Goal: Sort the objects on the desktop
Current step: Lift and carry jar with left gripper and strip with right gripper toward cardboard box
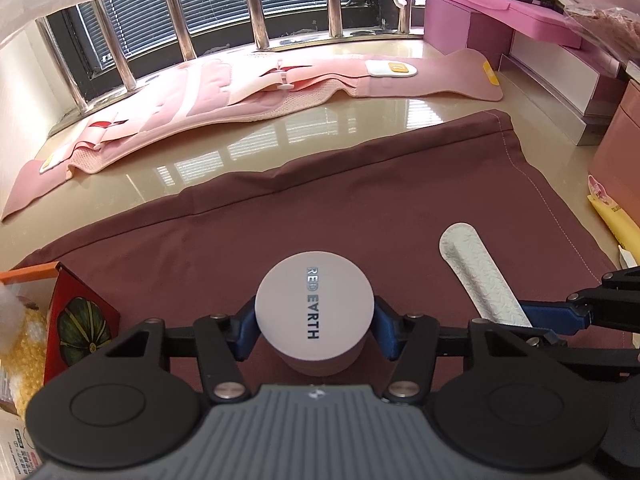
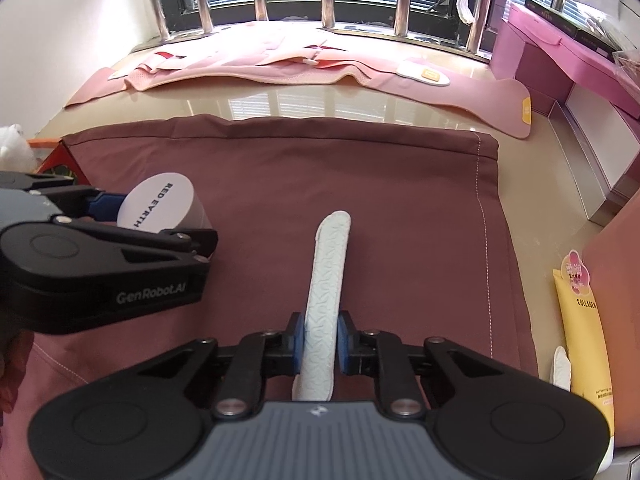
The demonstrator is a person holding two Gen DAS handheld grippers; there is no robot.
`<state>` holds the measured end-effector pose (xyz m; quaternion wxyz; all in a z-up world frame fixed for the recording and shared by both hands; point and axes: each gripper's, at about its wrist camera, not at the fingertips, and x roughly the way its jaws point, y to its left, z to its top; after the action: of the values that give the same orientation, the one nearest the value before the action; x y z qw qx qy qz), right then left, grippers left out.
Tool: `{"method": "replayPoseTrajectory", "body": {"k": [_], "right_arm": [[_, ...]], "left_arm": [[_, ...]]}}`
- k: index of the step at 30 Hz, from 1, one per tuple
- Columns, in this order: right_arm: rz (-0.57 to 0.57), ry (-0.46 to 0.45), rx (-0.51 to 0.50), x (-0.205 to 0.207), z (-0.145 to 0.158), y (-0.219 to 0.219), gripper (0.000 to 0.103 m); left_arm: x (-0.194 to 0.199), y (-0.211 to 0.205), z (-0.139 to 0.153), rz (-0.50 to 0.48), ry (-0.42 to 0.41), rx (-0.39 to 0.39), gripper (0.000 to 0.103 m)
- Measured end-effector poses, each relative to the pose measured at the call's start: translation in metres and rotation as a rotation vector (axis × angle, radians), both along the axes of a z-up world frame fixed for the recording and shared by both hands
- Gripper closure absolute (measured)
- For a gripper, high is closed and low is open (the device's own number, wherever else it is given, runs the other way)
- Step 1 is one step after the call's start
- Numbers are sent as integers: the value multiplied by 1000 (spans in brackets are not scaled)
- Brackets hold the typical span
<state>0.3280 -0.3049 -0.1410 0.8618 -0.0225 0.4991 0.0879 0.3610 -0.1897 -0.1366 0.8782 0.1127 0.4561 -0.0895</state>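
Left wrist view: both your tools are loaded over the maroon cloth (image 1: 360, 200).
Your left tool (image 1: 316, 330) is clamped on the white RED EARTH jar (image 1: 315, 306), blue pads on both sides. Your right tool (image 2: 321, 338) pinches the white embossed pouch (image 2: 326, 280) near its near end, and the pouch runs forward above the cloth.

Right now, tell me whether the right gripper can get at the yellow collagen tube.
Probably not yet: the right gripper is shut on the white embossed pouch. The yellow collagen tube lies uncovered beside the maroon cloth.
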Motion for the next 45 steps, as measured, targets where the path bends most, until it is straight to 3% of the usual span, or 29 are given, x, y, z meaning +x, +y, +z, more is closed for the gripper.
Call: {"method": "replayPoseTrajectory", "body": {"k": [15, 24, 34, 45], "right_arm": [[-24, -39, 59, -22, 19, -8, 89], [-9, -83, 82, -62, 57, -15, 89], [140, -130, 134, -112, 99, 0, 89], [351, -169, 205, -143, 133, 44, 89]], "left_arm": [[-19, 3, 30, -15, -54, -64, 47], [-60, 16, 78, -2, -100, -122, 47], [-127, 36, 129, 52, -148, -143, 47], [-190, 96, 165, 229, -165, -187, 47]]}}
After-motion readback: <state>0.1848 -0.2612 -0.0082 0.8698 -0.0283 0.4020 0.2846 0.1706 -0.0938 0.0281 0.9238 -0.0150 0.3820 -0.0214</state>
